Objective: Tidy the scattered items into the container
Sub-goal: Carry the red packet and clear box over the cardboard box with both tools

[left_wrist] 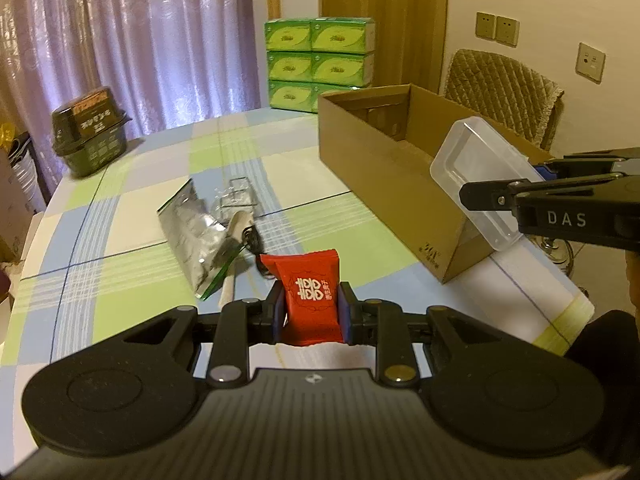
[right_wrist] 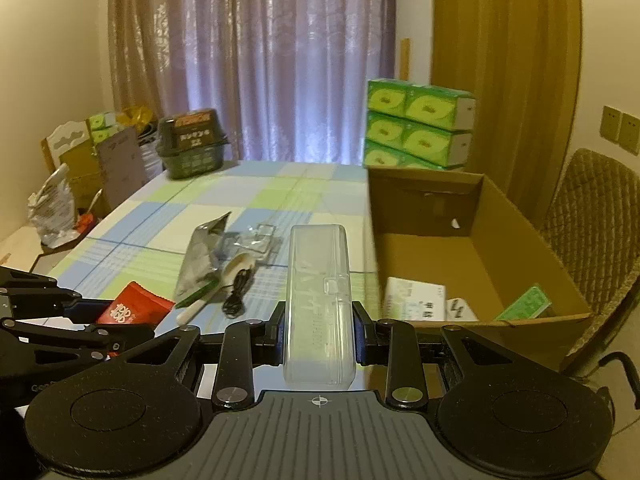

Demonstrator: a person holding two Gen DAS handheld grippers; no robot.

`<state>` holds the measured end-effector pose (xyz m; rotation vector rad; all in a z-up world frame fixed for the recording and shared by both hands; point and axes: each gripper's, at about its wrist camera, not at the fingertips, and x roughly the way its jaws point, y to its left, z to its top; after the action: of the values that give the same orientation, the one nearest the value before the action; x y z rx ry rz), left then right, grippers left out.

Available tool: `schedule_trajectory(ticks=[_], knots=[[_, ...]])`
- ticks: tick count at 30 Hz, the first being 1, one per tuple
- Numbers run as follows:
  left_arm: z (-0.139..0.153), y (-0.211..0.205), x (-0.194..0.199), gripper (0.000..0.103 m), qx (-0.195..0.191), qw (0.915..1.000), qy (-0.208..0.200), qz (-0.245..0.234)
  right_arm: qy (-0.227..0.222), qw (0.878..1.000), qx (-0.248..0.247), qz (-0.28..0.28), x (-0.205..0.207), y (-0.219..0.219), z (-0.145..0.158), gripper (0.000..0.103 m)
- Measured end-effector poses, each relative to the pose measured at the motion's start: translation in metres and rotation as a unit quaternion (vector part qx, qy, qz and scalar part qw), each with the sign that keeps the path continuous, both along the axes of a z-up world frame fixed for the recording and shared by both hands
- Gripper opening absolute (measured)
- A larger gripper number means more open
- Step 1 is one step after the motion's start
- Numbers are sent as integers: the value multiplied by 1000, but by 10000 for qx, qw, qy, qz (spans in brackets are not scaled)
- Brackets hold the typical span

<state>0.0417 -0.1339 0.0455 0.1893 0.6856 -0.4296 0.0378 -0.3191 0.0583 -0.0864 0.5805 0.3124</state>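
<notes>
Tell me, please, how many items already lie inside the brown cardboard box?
3 visible: a white printed carton at the near left, a small white packet beside it, a green packet near right. The near wall of the cardboard box may hide more.

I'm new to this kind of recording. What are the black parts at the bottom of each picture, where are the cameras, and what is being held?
The black parts are two-finger tools that a person holds, one per hand. A fisheye camera on each looks forward along its fingers.

In the left wrist view, the left hand-held gripper is shut on a red foil snack packet. In the right wrist view, the right hand-held gripper is shut on a clear plastic rectangular box. Each tool also shows at the edge of the other's picture.

On the checked blue-and-green tablecloth lie a silver foil pouch, a pale spoon, a coiled black cable and a small clear plastic package. The open brown cardboard box on the right already holds a few items.
</notes>
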Motion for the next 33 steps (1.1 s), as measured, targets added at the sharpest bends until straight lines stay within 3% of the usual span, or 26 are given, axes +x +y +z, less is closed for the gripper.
schedule_trajectory(ticks=[20,33], knots=[[43,-123,52,22,-372,9938,-260,-1011,-307,9969,-175,-710,52,-89,22,33],[26,-169,86,22,-374,9926,-147,-1142,-198,9960,-101,-865,86,-118,8,33]])
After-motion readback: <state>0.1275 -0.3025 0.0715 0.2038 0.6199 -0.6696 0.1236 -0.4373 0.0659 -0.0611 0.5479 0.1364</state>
